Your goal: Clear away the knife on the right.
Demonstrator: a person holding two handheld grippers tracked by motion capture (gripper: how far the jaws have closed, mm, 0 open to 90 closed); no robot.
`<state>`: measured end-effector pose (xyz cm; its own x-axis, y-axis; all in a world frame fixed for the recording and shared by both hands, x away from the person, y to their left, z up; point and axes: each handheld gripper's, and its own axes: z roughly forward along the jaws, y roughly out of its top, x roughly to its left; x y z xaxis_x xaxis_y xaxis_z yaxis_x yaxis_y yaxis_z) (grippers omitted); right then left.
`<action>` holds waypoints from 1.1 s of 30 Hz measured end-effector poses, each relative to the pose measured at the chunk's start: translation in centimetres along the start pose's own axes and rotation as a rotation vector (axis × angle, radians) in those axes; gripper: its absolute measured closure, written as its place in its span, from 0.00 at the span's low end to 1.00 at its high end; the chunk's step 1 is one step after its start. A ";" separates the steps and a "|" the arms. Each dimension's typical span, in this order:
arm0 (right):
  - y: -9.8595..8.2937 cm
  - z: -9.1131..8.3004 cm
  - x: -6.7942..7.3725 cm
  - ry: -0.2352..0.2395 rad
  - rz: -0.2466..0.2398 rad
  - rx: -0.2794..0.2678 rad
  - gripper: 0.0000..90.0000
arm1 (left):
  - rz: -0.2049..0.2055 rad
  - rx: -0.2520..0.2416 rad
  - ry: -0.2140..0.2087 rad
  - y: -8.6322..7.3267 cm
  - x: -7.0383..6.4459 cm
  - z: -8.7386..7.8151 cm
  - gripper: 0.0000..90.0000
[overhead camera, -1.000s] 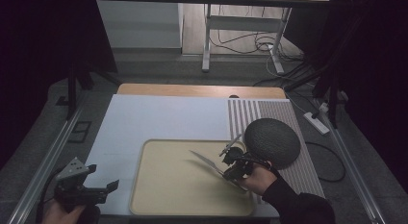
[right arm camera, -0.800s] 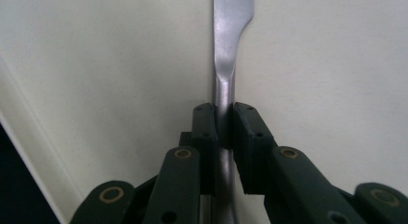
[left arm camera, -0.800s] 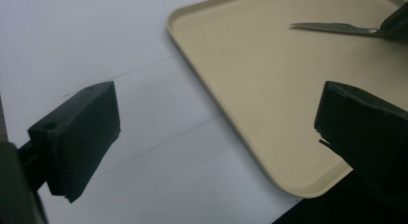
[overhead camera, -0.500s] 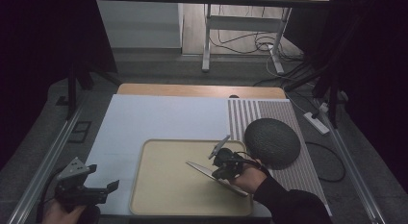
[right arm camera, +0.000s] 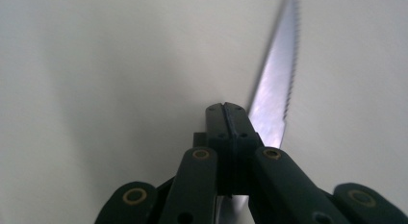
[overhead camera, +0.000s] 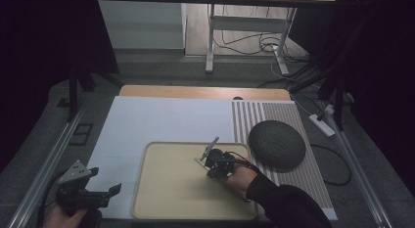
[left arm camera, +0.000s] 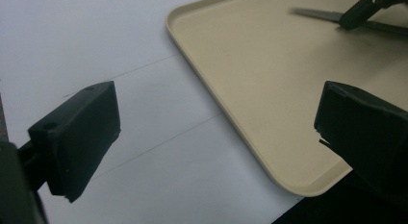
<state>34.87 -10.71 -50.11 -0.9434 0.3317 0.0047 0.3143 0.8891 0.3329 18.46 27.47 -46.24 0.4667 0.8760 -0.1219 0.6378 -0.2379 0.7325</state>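
While the right gripper (overhead camera: 209, 158) hangs over the beige tray (overhead camera: 161, 198), its jaws are pressed together on a serrated knife (right arm camera: 275, 96), whose blade runs forward and up past the fingertips on their right side in the right gripper view. From the high view the knife sticks out up and left of the fingers, tilted, over the tray's middle; whether its tip touches the tray cannot be told. A dark round dome-shaped thing (overhead camera: 277, 143) sits on the striped mat (overhead camera: 254, 115), beyond the right hand (overhead camera: 240, 178) and apart from the jaws.

Left gripper (overhead camera: 105, 193) is released, jaws wide apart, nothing between them. It hovers over the white table sheet (left arm camera: 96, 41) just beside the tray's near left corner, which lies under its right finger (left arm camera: 365, 128). The knife lies well ahead of these fingers.
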 end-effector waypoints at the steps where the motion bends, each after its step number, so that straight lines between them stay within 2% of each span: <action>1: -0.3 -0.1 -0.3 -0.004 0.011 0.003 1.00 | 0.001 -0.001 0.000 0.0 0.0 0.0 0.03; 6: -2.4 -1.1 -1.9 -0.044 0.083 0.014 1.00 | 0.002 0.000 0.001 0.0 0.0 0.0 0.03; 8: -3.4 -1.6 -2.4 -0.042 0.115 0.020 1.00 | 0.001 0.001 0.002 0.0 0.0 0.0 0.03; 13: -4.6 -2.2 -3.0 -0.049 0.144 0.033 1.00 | 0.001 0.001 0.002 0.0 0.0 0.0 0.04; 14: -5.4 -2.5 -3.4 -0.041 0.174 0.034 1.00 | 0.000 0.002 0.002 0.0 0.0 0.0 0.04; 22: -7.2 -3.3 -4.1 -0.030 0.228 0.029 1.00 | 0.000 0.001 0.003 0.0 0.0 0.0 0.04; 31: -7.7 -3.5 -4.3 -0.024 0.244 0.034 1.00 | 0.000 0.002 0.002 0.0 0.0 0.1 0.04; 33: -7.6 -3.5 -4.3 -0.016 0.260 0.030 0.96 | 0.001 0.003 0.003 0.1 -0.1 0.1 0.04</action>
<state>36.15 -20.05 -49.36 -0.8288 0.5550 0.0712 0.5491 0.7822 0.2942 18.51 27.37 -46.24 0.4657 0.8769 -0.1190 0.6391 -0.2403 0.7306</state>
